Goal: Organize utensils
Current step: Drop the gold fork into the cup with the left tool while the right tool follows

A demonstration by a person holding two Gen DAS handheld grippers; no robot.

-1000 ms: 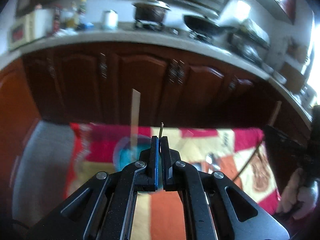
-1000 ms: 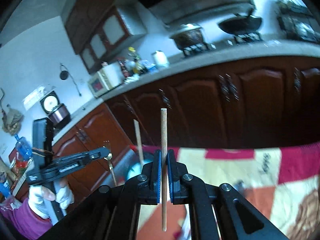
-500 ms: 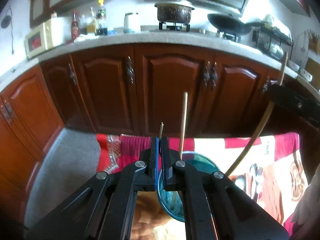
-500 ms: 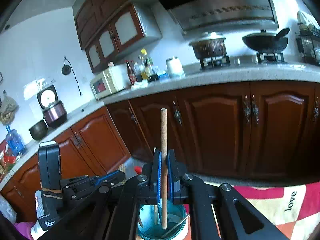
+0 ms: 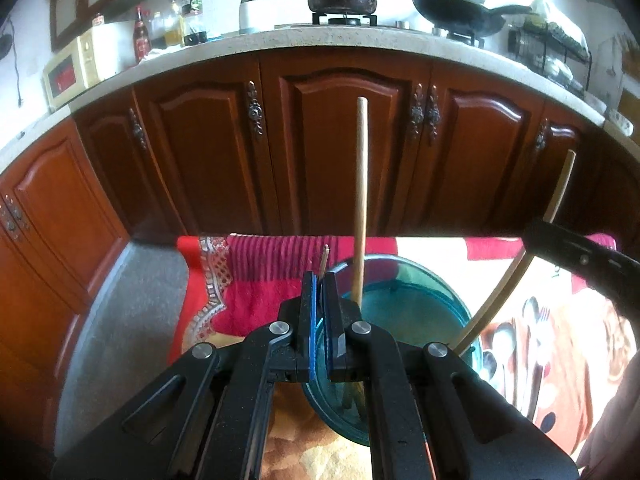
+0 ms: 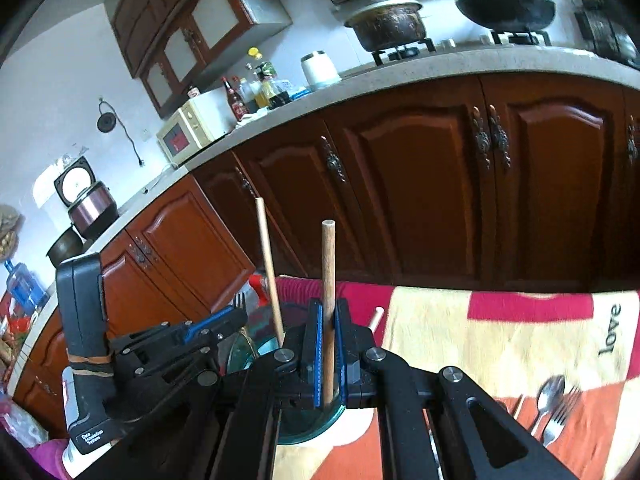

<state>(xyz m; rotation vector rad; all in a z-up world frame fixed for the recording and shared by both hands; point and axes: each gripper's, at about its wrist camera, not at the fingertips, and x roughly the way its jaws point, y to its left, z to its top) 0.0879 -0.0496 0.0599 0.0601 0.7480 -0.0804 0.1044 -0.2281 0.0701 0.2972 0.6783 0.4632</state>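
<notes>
Left wrist view: left gripper (image 5: 319, 280) pinches a fork (image 5: 325, 258) edge-on over the near rim of a teal glass bowl (image 5: 420, 304) on the patterned cloth (image 5: 256, 300), one wooden stick (image 5: 360, 200) standing in the bowl. Right wrist view: right gripper (image 6: 328, 316) clamps a wooden-handled utensil (image 6: 328, 276) upright above the bowl (image 6: 256, 350); spoon (image 6: 550, 394) and second fork (image 6: 562, 414) lie on the cloth (image 6: 500, 332) to the right

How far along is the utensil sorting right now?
Done: one wooden stick stands in the teal cup. In hand: left gripper holds a fork, right gripper a wooden handle, both over the cup. Left: spoon and fork on the cloth.
</notes>
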